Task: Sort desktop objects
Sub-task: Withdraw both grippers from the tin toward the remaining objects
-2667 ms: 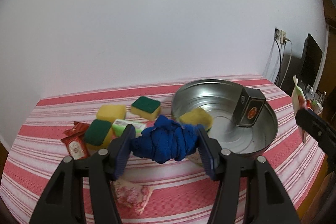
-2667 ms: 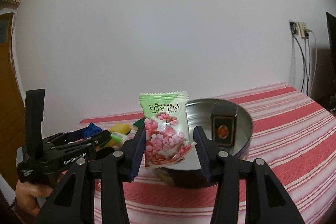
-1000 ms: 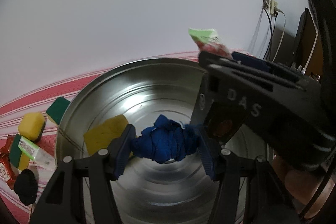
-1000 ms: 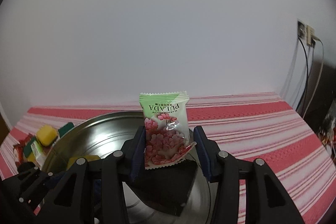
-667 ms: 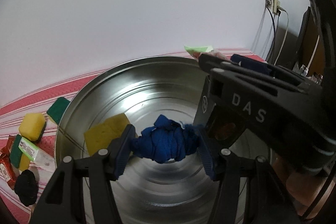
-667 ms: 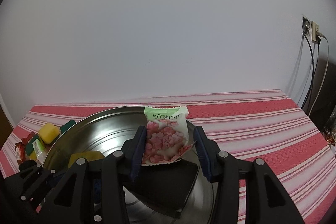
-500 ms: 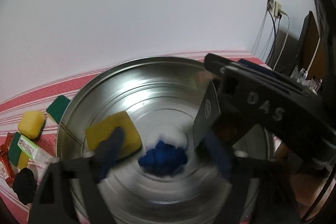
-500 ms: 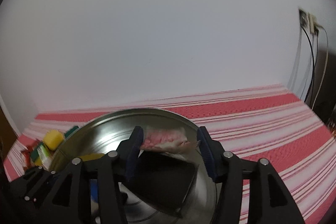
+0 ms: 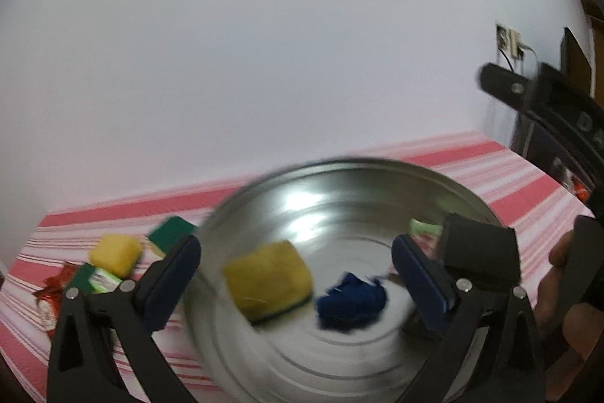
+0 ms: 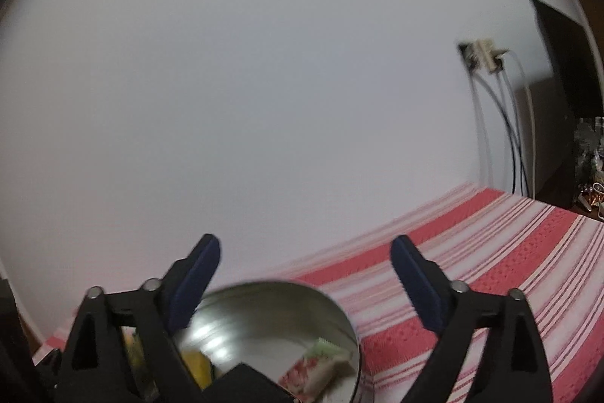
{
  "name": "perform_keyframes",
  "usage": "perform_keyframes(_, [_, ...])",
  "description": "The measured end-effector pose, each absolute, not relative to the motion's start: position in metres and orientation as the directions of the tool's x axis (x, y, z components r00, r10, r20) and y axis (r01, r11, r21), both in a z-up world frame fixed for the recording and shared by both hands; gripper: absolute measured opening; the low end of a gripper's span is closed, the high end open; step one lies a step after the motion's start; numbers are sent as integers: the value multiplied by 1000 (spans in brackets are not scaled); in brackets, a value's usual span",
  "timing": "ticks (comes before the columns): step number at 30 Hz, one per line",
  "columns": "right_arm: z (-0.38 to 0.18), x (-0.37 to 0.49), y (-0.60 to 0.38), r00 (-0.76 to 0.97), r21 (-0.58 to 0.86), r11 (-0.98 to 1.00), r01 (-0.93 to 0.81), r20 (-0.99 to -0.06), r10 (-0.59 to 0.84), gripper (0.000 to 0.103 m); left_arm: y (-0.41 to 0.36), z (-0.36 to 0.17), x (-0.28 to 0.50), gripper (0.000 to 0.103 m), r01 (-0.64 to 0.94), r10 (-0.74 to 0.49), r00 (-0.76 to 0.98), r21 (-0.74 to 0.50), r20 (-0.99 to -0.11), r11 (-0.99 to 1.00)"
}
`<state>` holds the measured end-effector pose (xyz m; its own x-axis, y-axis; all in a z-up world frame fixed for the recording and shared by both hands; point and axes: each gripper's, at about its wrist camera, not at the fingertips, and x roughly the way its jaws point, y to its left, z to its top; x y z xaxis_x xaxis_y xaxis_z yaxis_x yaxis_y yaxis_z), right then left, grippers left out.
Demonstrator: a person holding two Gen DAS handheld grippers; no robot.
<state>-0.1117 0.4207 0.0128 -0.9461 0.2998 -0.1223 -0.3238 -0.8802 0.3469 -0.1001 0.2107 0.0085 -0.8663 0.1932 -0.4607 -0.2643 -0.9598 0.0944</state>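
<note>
A round metal basin point(image 9: 339, 361) stands on the red-striped tablecloth. In the left wrist view it holds a blue cloth bundle point(image 9: 351, 301), a yellow-green sponge point(image 9: 268, 280), a black box point(image 9: 479, 252) and the green edge of a candy packet point(image 9: 424, 227). My left gripper point(image 9: 296, 270) is open and empty above the basin. My right gripper point(image 10: 304, 274) is open and empty above the basin's far rim point(image 10: 302, 287). The pink candy packet point(image 10: 315, 365) lies inside the basin in the right wrist view.
Left of the basin lie a yellow sponge point(image 9: 115, 253), a green-topped sponge point(image 9: 170, 233), a green packet point(image 9: 98, 280) and a red packet point(image 9: 49, 297). A wall socket with cables point(image 10: 483, 57) and a dark monitor point(image 10: 566, 63) stand at the right.
Both grippers opened. The blue cloth dropped from the left gripper into the basin, and the candy packet dropped from the right gripper into it. Both grippers then lifted back.
</note>
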Motion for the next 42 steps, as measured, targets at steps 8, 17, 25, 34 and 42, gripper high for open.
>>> perform_keyframes(8, [18,-102,376,-933,218,-909,-356,-33,357,102,181,6,-99,102,-187,139,-892,71,-429,-980])
perform_keyframes(17, [11,-91,345,-932,214,-908,-361,-54,358,102,162,1,-90,102,-116,72,-916,89,-395,-989])
perform_keyframes(25, [10,-73,329,-917,227,-890,-395,-42,396,102,146,-5,-85,102,-120,74,-917,92,-392,-988])
perform_keyframes(34, [10,-54,308,-924,253,-890,-379,-50,380,102,121,-5,-77,102,-124,98,-907,37,-409,-992])
perform_keyframes(42, [5,-45,287,-936,305,-886,-350,-80,343,102,95,-8,-71,102,-85,57,-903,48,-426,-995])
